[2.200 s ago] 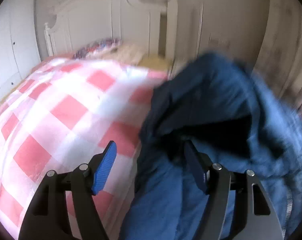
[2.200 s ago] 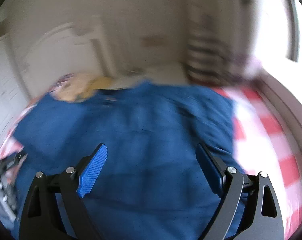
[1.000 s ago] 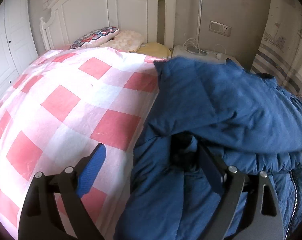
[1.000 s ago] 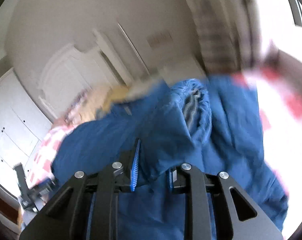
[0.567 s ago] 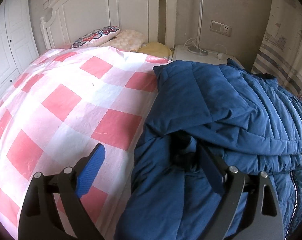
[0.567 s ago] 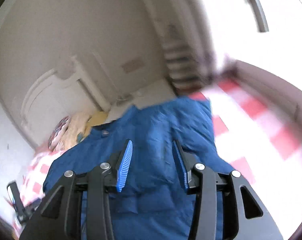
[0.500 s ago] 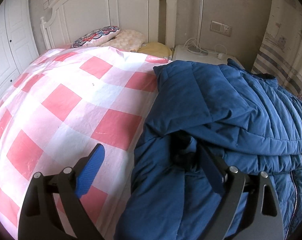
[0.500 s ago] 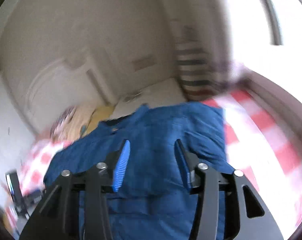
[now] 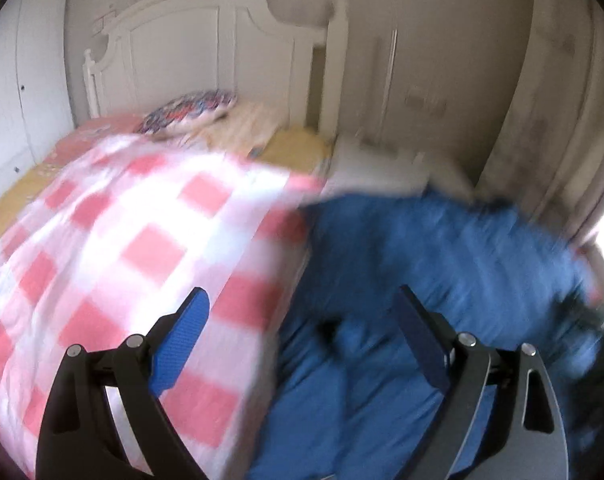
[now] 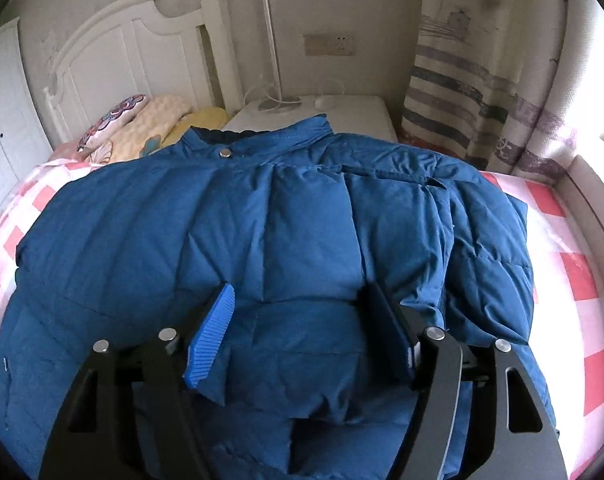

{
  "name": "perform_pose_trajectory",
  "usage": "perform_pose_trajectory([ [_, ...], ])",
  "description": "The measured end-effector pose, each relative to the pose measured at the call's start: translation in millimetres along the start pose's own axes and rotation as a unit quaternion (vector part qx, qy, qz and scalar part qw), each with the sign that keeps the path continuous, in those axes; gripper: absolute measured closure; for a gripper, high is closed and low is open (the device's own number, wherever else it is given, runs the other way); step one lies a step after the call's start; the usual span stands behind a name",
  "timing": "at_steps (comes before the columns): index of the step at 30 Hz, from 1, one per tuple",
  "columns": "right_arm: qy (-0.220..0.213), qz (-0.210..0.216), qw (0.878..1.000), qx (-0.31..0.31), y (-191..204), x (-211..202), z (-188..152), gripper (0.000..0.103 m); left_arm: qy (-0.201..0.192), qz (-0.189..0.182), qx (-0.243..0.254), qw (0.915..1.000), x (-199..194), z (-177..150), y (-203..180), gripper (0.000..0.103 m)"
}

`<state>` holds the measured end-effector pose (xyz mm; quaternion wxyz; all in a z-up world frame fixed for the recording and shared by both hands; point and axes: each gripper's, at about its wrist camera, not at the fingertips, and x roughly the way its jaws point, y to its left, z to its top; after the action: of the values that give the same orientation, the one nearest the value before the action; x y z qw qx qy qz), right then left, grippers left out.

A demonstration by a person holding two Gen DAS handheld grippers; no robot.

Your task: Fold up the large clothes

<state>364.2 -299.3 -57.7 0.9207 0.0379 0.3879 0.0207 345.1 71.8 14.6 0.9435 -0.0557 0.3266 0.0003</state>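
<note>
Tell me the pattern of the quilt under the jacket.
Pink and white checks on the quilt; clearest in the right wrist view.

Both hand-held grippers agape.

A white wooden headboard with a curved top and panelled face stands at the far left against a beige wall. Below it lie a patterned pillow in red, blue and white, a cream textured pillow just to its right, and a yellow cushion beside that. A pink-and-white checked quilt covers the bed. Far right of the headboard sits a white bedside cabinet, carrying a slim white lamp on a round base, with white cords around it. A beige wall socket is above. A striped curtain hangs at the right, and white wardrobe doors stand far left.
</note>
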Motion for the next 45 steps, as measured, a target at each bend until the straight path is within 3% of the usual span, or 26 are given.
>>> perform_pose_trajectory([
  [3, -0.002, 0.000, 1.000, -0.002, 0, 0, -1, 0.033, -0.004, -0.030, 0.011, 0.9995, 7, 38, -29, 0.006],
  [6, -0.003, 0.005, 1.000, 0.002, 2, -3, 0, 0.033, 0.028, -0.014, 0.053, 0.9981, 54, 59, -74, 0.006],
  [11, -0.004, 0.006, 1.000, 0.003, 0, -3, 0, 0.033, 0.119, 0.005, 0.062, 0.9909, 141, 34, -100, 0.004],
  [12, -0.005, 0.009, 1.000, 0.002, 1, -3, 0, 0.033, 0.119, 0.015, 0.074, 0.9900, 156, 20, -102, 0.002],
  [14, -0.007, 0.012, 1.000, 0.003, 0, -4, 0, 0.033, 0.071, 0.037, 0.109, 0.9908, 153, 3, -111, 0.002],
  [16, -0.008, 0.016, 1.000, 0.005, -1, -5, -1, 0.032, 0.067, 0.053, 0.119, 0.9892, 151, 2, -115, 0.002],
  [22, -0.019, 0.014, 1.000, 0.005, 1, -11, -1, 0.030, 0.068, 0.046, 0.111, 0.9904, 154, 3, -112, 0.002],
  [28, -0.097, 0.014, 0.995, 0.033, 3, -44, 19, 0.029, 0.067, 0.044, 0.108, 0.9909, 153, 4, -113, 0.002],
  [32, -0.068, -0.023, 0.997, -0.018, 18, -21, 49, 0.023, 0.066, 0.043, 0.107, 0.9911, 152, 4, -113, 0.002],
  [34, -0.014, -0.048, 0.998, -0.031, 14, 14, 50, 0.020, 0.066, 0.043, 0.107, 0.9911, 153, 4, -113, 0.002],
  [35, 0.010, -0.042, 0.998, -0.040, 10, 35, 43, 0.016, 0.066, 0.043, 0.107, 0.9912, 153, 4, -112, 0.002],
  [41, -0.004, -0.054, 0.998, -0.041, 11, 35, 38, 0.015, 0.065, 0.043, 0.107, 0.9912, 152, 4, -113, 0.002],
  [45, 0.002, -0.032, 0.999, -0.027, 4, 35, 38, 0.014, 0.065, 0.043, 0.107, 0.9912, 152, 4, -113, 0.002],
])
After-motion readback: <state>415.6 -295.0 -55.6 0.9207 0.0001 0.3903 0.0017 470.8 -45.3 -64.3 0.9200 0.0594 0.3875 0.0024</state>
